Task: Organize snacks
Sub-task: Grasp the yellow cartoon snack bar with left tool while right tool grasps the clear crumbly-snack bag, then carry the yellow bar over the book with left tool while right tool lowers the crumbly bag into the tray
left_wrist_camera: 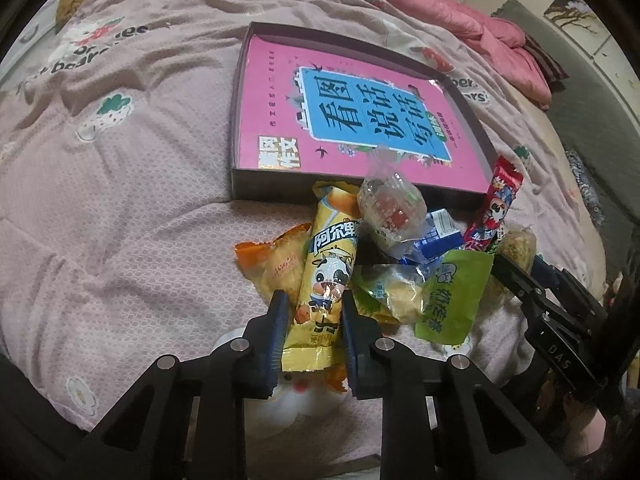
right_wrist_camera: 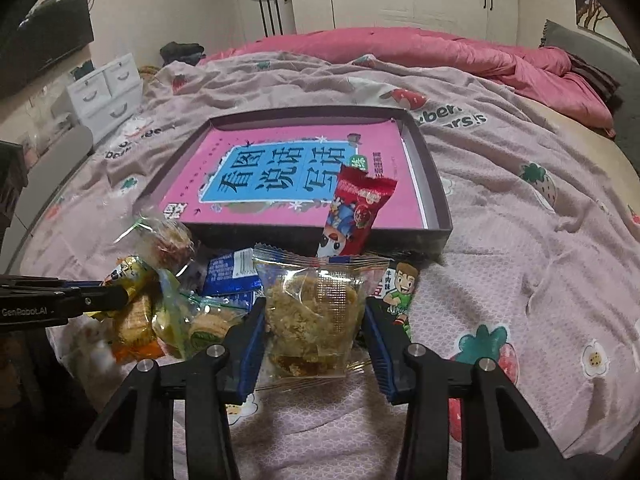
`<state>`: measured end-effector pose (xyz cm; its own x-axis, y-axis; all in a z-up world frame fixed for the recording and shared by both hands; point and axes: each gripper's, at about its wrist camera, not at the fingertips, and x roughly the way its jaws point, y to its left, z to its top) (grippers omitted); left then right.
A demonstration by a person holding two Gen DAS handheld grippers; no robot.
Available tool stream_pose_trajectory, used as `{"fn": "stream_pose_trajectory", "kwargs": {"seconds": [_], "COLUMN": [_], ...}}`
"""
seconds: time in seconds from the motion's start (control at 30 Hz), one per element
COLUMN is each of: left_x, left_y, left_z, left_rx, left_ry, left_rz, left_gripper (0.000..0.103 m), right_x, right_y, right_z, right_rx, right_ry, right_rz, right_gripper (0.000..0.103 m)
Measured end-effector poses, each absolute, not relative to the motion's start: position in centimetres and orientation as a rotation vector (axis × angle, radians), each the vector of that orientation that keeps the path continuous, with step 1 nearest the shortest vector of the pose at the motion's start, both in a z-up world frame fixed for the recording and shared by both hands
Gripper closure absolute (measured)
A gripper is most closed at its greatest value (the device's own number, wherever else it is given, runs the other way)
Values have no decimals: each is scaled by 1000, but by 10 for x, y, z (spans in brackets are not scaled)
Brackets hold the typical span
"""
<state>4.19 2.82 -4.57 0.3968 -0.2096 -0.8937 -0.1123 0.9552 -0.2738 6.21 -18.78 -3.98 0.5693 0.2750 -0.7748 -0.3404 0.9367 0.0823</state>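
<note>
None of the snacks lay in the shallow dark cardboard box [right_wrist_camera: 436,200] yet. Left gripper [left_wrist_camera: 314,312] had its jaws closed on the long yellow cow-print wrapper [left_wrist_camera: 326,276]; right gripper [right_wrist_camera: 314,322] stood part open, straddling the clear packet of crumbly cake [right_wrist_camera: 314,312], seemingly unclamped.

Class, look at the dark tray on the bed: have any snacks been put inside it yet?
None lies inside: the tray holds only a pink book. One red packet leans over its near wall.

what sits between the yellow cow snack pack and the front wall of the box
In the left wrist view, nothing: the yellow cow pack has its far end right at the box's front wall.
</note>
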Motion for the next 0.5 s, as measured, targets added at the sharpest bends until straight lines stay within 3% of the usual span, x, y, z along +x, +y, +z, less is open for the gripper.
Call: {"fn": "stream_pose_trajectory", "kwargs": {"seconds": [0.17, 0.5], "left_x": [35, 28], "left_y": [38, 42], "left_z": [-35, -17], "left_rx": [-339, -347], "left_ry": [1128, 1059], "left_rz": [-61, -95], "left_gripper": [86, 87], "right_x": [59, 55], "right_y": [-187, -187], "right_z": [-34, -26], "right_rx": [-77, -71], "right_ry": [867, 829], "right_rz": [369, 392], "right_gripper": [57, 57]}}
